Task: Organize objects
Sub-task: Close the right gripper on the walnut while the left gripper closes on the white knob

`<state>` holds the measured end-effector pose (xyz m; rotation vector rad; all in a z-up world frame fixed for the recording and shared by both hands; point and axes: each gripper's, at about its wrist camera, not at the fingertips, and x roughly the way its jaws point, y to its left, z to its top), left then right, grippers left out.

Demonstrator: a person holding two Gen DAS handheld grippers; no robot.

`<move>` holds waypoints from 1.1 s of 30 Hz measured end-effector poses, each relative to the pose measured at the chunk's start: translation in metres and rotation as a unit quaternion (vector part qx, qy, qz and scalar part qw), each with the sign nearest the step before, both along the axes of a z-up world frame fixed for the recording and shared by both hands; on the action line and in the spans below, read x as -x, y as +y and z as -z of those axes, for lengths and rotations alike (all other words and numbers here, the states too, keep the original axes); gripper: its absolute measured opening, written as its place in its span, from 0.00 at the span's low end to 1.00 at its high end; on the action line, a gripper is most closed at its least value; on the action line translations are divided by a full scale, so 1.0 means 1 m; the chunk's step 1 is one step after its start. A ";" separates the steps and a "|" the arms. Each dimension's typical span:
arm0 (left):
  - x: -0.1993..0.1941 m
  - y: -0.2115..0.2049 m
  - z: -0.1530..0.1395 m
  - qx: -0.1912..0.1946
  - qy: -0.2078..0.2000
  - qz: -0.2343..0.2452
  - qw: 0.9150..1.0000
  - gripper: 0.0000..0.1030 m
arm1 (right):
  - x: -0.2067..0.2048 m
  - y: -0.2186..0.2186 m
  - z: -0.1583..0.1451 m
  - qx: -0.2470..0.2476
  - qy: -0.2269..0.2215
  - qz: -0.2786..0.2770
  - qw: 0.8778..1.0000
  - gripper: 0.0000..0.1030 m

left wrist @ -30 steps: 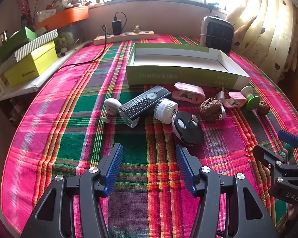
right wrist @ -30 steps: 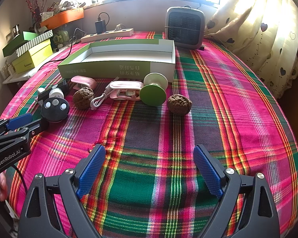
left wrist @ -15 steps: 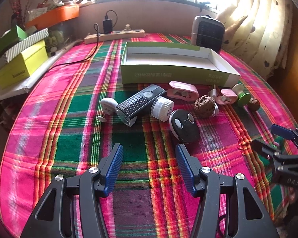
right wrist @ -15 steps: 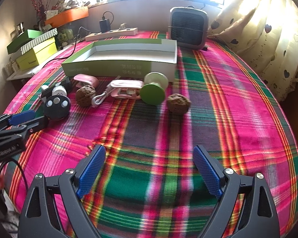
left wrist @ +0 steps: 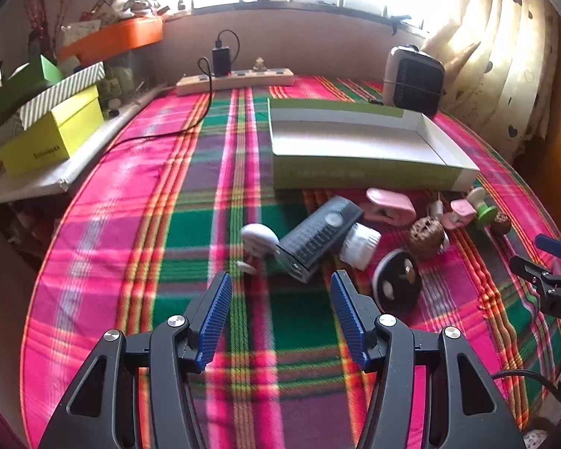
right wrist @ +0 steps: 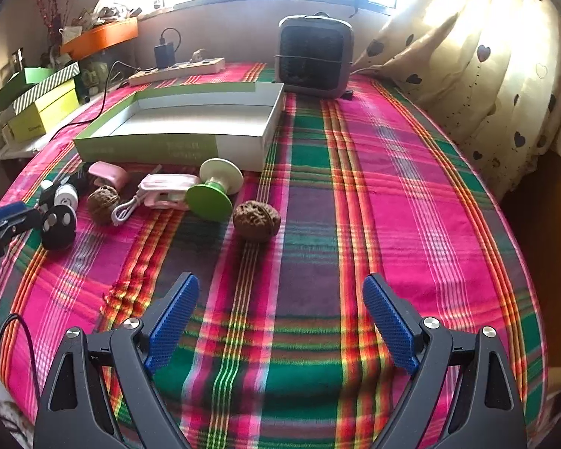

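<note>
Both grippers, left (left wrist: 280, 318) and right (right wrist: 280, 321), are hovering with jaws spread, holding nothing. Small objects are lying clustered before the shallow green-and-white box (left wrist: 359, 146): wrinkled brown walnut (right wrist: 256, 220), green spool (right wrist: 213, 191).

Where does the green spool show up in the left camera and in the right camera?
Left wrist: green spool far right, just in front of the tray's right corner.
Right wrist: green spool left of centre, before the tray.
Shared landmark: the green tray behind it in both.
</note>
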<state>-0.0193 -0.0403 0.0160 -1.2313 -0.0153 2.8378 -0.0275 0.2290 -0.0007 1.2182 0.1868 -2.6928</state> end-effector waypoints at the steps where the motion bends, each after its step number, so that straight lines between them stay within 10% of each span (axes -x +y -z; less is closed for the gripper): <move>1: 0.002 -0.002 0.000 0.001 -0.001 -0.001 1.000 0.53 | 0.003 0.000 0.000 0.000 -0.003 -0.003 1.000 0.87; 33: 0.043 -0.043 0.003 -0.052 -0.018 -0.036 0.998 0.53 | 0.043 -0.005 0.002 0.015 -0.031 -0.016 0.999 0.52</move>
